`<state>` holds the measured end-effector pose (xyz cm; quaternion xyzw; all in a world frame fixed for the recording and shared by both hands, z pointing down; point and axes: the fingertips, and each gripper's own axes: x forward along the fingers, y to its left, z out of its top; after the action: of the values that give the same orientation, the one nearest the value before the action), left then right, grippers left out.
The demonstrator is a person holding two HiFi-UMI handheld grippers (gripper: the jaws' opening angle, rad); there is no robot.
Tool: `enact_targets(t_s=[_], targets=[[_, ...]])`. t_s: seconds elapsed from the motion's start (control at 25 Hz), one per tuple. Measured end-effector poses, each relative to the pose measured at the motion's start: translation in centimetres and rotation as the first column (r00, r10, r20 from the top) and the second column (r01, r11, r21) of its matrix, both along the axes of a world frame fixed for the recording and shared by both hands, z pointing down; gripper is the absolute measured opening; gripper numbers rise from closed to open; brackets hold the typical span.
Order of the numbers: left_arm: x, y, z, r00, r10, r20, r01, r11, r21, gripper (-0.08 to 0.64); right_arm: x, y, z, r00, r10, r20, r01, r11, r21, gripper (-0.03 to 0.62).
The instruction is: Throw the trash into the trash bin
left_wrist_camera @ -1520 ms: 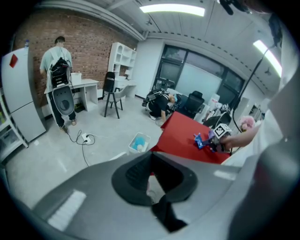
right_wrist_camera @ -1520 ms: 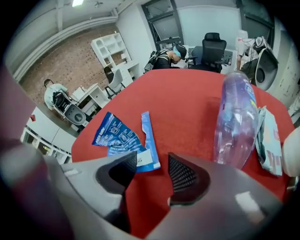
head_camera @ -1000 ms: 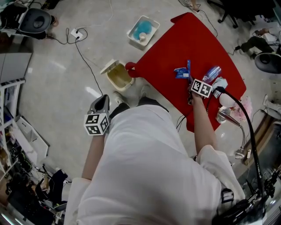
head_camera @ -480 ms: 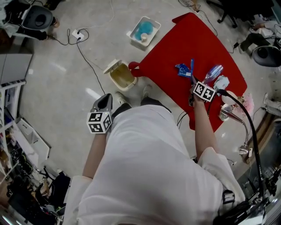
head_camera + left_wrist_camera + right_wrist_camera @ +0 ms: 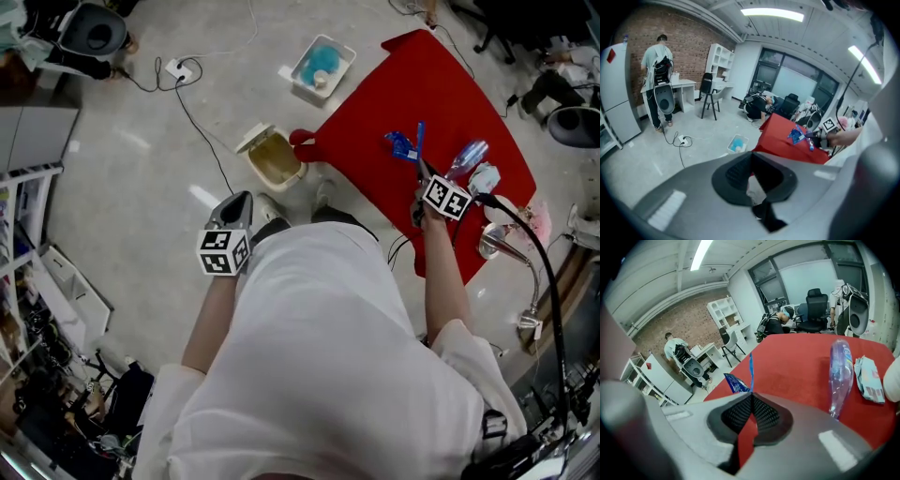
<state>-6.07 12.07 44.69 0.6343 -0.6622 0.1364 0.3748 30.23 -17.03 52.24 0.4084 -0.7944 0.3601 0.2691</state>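
Note:
My right gripper (image 5: 419,167) is shut on a crinkled blue wrapper (image 5: 401,144) and holds it just above the red table (image 5: 375,103). In the right gripper view the wrapper (image 5: 735,382) sticks out past the closed jaws of my right gripper (image 5: 750,394). The beige trash bin (image 5: 291,179) stands on the floor by the table's near-left corner with its lid flipped open. My left gripper (image 5: 242,199) hangs over the floor near the bin, shut with nothing in it (image 5: 751,153).
A clear plastic bottle (image 5: 466,157) and a white packet (image 5: 485,176) lie on the table right of the wrapper. A white tub with something blue in it (image 5: 321,66) sits on the floor beyond the bin. A cable and power strip (image 5: 178,68) lie at far left.
My right gripper has risen from the table with the blue wrapper in its jaws. The left gripper has stayed about where it was.

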Motion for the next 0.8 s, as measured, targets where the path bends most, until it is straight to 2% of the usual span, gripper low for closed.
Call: enact_targets(t_s=[0.44,0.8], targets=[[-2.4,2.3,0.7,0.999,-0.039,-0.007,0.039,0.999,0.001,0.003,-6.3,2.4,-0.6,0.993,-0.117,0.011,0.117,0.993,-0.007,0.002],[-4.5,4.4,1.3,0.996,-0.094,-0.008,0.094,0.996,-0.002,0.004,-13.9,6.2,0.0,0.96,-0.278,0.039,0.279,0.96,-0.032,0.002]])
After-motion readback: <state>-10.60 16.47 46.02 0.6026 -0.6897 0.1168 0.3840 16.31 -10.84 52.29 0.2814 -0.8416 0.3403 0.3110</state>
